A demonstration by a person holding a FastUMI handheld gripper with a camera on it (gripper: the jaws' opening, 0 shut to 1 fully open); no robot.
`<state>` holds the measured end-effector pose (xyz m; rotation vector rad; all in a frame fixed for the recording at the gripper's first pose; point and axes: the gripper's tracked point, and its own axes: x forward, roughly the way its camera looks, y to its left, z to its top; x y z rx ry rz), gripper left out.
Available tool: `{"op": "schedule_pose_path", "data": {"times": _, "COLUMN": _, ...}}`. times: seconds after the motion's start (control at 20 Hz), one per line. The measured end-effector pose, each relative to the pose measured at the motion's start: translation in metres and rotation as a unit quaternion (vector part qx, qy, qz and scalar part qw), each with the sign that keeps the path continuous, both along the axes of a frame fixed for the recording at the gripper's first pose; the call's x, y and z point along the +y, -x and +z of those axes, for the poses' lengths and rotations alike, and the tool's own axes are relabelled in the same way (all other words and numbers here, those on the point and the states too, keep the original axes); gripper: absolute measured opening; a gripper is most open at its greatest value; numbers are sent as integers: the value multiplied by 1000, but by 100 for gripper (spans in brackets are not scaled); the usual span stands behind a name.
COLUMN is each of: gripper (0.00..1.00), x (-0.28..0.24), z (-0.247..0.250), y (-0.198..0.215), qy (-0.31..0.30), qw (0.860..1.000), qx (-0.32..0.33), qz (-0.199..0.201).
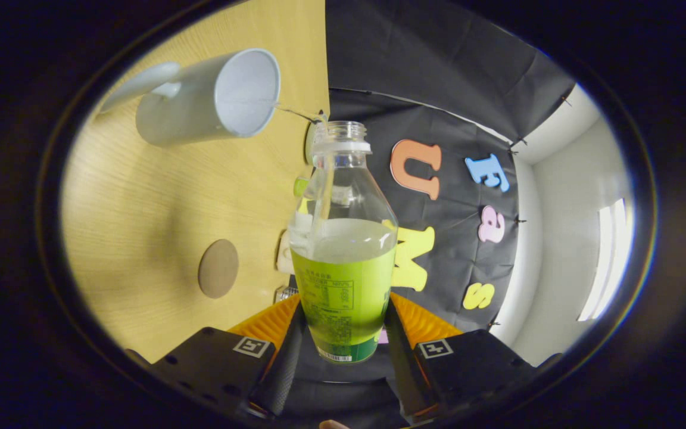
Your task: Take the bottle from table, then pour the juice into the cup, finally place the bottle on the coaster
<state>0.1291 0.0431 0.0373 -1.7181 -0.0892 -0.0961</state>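
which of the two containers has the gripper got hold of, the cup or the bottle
The bottle: it sits clamped between the gripper's fingers, uncapped and part full of juice. The white cup stands free on the table, beyond the bottle's mouth.

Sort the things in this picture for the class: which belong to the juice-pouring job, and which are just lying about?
Belonging to the job:
- bottle, cap off, tilted, clamped between the gripper fingers
- cup, beyond the bottle's mouth
- coaster, on the table

Lying about:
- small items at the table's edge behind the bottle, too hidden to identify
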Motion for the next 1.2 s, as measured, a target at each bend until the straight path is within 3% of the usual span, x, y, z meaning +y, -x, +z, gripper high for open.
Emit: {"op": "schedule_pose_path", "data": {"times": 1.2, "gripper": 76, "x": 3, "z": 76, "y": -4, "qy": 33, "qw": 998, "qx": -54, "qz": 0}}
